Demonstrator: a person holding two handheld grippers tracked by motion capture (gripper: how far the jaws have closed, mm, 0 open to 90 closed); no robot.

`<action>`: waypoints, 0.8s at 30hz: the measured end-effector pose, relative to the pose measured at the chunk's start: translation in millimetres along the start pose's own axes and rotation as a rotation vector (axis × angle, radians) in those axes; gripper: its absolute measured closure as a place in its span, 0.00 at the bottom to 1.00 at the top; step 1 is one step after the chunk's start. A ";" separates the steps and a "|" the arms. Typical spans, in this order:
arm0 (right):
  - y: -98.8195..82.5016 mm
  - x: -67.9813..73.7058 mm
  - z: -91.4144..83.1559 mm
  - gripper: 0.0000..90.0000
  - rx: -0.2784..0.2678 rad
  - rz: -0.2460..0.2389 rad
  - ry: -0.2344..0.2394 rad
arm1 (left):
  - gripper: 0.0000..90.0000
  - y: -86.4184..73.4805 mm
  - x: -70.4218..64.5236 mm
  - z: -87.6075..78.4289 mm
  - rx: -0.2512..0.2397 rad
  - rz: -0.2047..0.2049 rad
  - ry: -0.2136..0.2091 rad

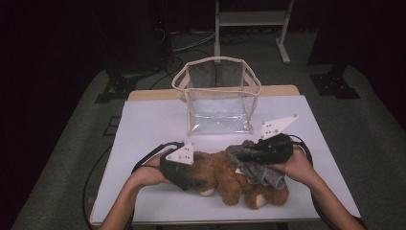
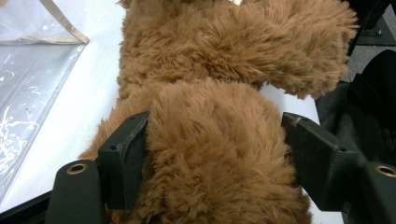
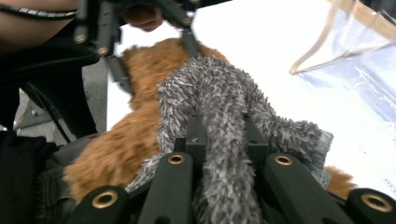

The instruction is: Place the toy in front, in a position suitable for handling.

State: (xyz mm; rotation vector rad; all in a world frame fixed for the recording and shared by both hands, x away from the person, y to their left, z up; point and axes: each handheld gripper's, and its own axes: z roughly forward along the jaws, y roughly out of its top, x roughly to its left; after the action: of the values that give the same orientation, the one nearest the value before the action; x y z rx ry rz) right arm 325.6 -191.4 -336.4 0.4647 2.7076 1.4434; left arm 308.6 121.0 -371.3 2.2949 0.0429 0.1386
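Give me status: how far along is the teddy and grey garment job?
Done: the grey fuzzy garment is draped on the brown teddy bear, not fully on. In hand: the right gripper pinches the garment; the left gripper brackets the bear's plush. Left: finishing dressing, perhaps packing; the clear bag stands apart, open.

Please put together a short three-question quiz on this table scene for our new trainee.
1. True or false: the right gripper is shut on the grey fuzzy cloth.
2. What sits between the jaws of the left gripper? A) the brown plush toy B) the clear bag C) a cable
3. Where does the clear bag stand relative to the toy in the high view?

Key:
1. True; its jaws pinch a fold of the cloth.
2. A; the fur fills the gap between the jaws and touches both.
3. Behind it, farther up the white table, upright with its top open.
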 end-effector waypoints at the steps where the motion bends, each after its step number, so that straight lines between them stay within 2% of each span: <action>1: -0.6 -3.1 1.3 0.86 -0.002 0.007 0.003 | 0.29 -0.3 -0.7 -0.6 0.000 0.002 0.000; 4: -6.0 -3.3 13.7 0.86 0.028 0.015 0.020 | 0.28 0.3 -1.1 -3.3 -0.004 -0.005 -0.005; 8: -11.6 8.0 24.9 0.86 0.045 0.000 0.053 | 0.24 6.2 1.5 -7.5 -0.011 -0.009 -0.006; 11: -13.5 17.1 24.8 0.86 0.058 -0.018 0.064 | 0.23 10.4 1.6 -5.5 0.002 -0.010 0.001; 14: -14.5 24.5 22.4 0.86 0.064 -0.035 0.075 | 0.25 8.2 0.9 1.0 0.027 -0.018 -0.017; 16: -12.2 25.9 19.2 0.86 0.060 -0.053 0.064 | 0.26 6.1 -1.5 3.6 0.030 -0.015 -0.020; 19: -5.1 20.5 10.1 0.85 0.037 -0.050 0.036 | 0.27 4.3 -3.7 2.6 0.038 -0.017 -0.018; 20: -2.9 17.6 7.5 0.85 0.028 -0.047 0.016 | 0.27 4.0 -4.1 2.1 0.040 -0.013 -0.021; 24: 1.4 6.0 3.3 0.85 0.005 -0.017 -0.011 | 0.28 4.5 -7.3 0.0 0.053 0.012 -0.029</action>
State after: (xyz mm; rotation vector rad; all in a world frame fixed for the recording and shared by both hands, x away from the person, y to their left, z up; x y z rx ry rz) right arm 320.8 -186.3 -336.5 0.4477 2.7004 1.4262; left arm 301.3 117.4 -368.6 2.3496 0.0179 0.1110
